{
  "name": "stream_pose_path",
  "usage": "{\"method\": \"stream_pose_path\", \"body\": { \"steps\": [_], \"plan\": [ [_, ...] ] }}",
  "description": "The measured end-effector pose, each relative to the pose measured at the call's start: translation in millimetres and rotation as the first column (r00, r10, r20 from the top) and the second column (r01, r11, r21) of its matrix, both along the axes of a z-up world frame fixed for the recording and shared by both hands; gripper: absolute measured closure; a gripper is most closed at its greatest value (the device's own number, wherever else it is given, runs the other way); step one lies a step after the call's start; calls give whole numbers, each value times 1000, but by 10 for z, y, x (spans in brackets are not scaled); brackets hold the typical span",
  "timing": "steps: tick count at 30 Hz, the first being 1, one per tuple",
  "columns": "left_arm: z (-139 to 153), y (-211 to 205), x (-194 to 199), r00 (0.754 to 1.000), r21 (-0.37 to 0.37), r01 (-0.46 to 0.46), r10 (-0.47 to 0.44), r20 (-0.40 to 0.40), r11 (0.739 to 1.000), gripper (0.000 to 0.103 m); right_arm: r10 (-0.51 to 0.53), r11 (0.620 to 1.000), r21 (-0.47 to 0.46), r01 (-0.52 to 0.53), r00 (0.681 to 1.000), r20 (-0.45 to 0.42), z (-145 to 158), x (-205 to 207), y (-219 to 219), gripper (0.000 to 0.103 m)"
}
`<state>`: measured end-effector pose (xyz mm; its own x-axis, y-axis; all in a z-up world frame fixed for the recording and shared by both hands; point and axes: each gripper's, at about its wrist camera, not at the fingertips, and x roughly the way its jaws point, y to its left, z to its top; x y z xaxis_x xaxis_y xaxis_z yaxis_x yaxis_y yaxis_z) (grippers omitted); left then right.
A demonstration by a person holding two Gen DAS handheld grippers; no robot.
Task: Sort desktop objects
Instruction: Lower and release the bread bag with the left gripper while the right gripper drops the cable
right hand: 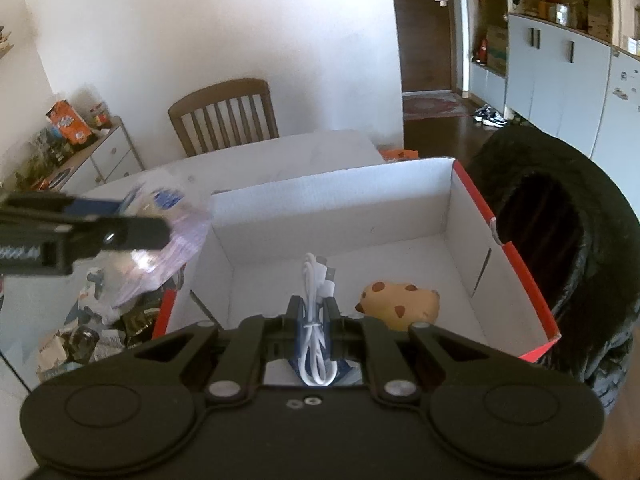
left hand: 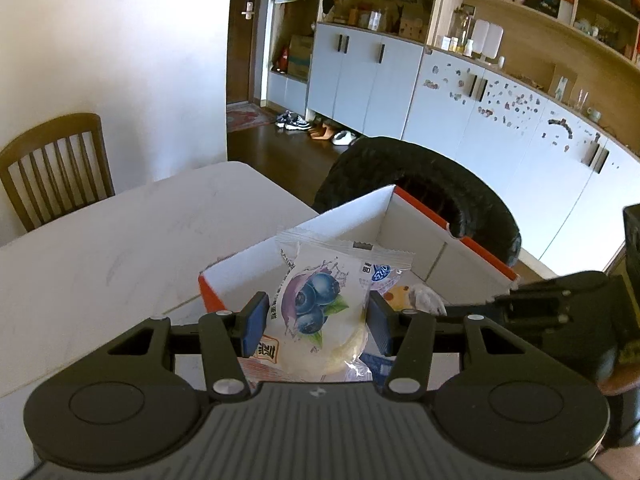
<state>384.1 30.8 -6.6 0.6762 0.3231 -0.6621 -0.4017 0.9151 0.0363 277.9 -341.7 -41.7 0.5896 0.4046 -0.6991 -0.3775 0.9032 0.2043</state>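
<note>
Between your left gripper's (left hand: 318,322) blue pads (left hand: 256,322) sits a snack packet (left hand: 320,312) with blueberries drawn on it. The pads press on its two sides and hold it up. The packet stands tall, its crimped top edge pointing up and away from you, toward the box (left hand: 412,216). It hangs by the near left corner of the box, partly over the table (left hand: 120,240).

Your right gripper (right hand: 313,320) has its jaws squeezed tight on a coiled white cable (right hand: 316,312). The cable's long way runs straight out from you, its plug ends pointing ahead into the box. It is up above the box floor, near the front wall.

Inside the box lies a soft cookie toy (right hand: 400,306), down on the floor at the right of the cable. It does not touch the cable.

That box is white inside and orange outside, and it is open on top. The left half of its floor is bare. The table is pale and smooth. A heap of little packets (right hand: 92,328) lies on it, just left of the box. A black chair (right hand: 560,240) stands close against the right side of the box. A wooden chair (right hand: 224,116) is at the far side of the table, by the white wall. White cupboards (left hand: 480,120) and shelves fill the far wall.
</note>
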Motion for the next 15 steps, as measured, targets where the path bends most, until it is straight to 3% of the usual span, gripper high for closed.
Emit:
{"method": "stream_pose_path", "body": {
  "steps": [15],
  "plan": [
    [-387,239,682,992,32,5,-1,-125,999,52,92,992,-89,-94,995,-30,-295,216,83,94]
  ]
}}
